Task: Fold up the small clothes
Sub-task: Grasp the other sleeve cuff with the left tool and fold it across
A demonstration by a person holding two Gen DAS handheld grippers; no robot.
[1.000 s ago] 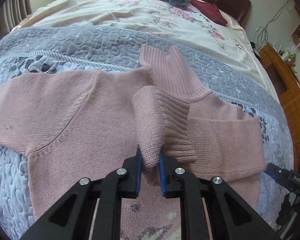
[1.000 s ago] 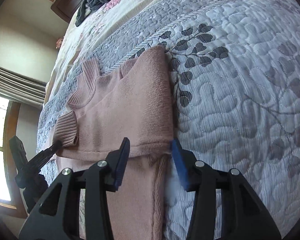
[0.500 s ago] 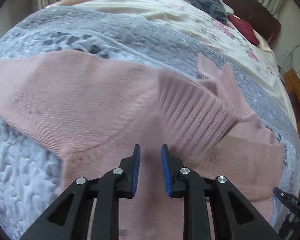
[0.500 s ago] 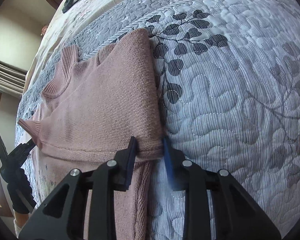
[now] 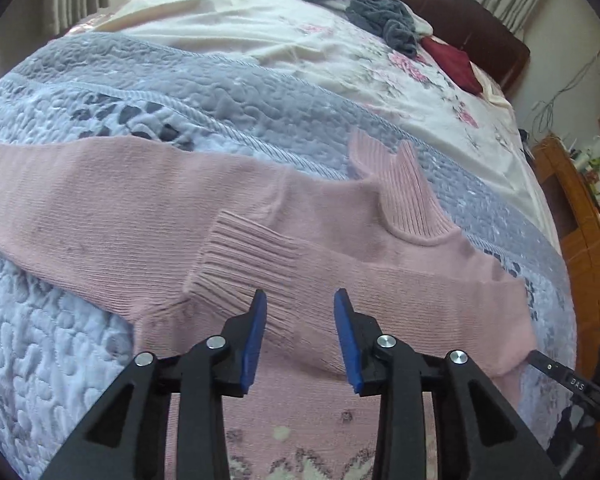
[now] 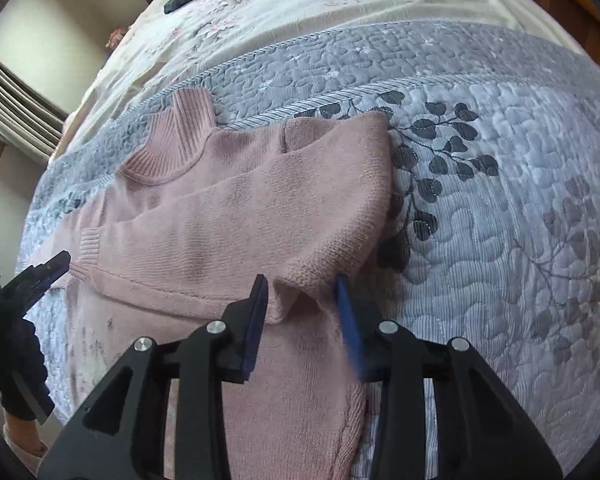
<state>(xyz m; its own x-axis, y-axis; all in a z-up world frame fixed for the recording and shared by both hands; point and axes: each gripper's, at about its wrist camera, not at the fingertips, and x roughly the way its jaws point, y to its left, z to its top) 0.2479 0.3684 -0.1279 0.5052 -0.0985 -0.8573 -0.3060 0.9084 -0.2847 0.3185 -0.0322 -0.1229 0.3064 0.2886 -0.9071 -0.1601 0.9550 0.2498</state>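
While the pink sweater (image 5: 340, 264) lies spread across the grey quilt (image 5: 100, 92) on the bed, both grippers hover low over it with their jaws apart and nothing between them. One sleeve (image 5: 80, 208) stretches flat toward the left edge of the bed; the other sleeve (image 6: 236, 224) is folded across the chest, its ribbed cuff (image 5: 244, 256) resting near the middle of the body, just ahead of the left gripper (image 5: 300, 336). The ribbed collar (image 5: 404, 196) points up toward the flowered sheet (image 5: 300, 48) at the far end of the bed. Over on the other side, the right gripper (image 6: 302, 316) sits at the folded corner of the sweater, and a small flap of knit rises in the gap between its blue pads (image 6: 350, 332). A heap of dark clothes (image 5: 364, 4) and a red cloth (image 5: 456, 64) lie far off by the headboard.
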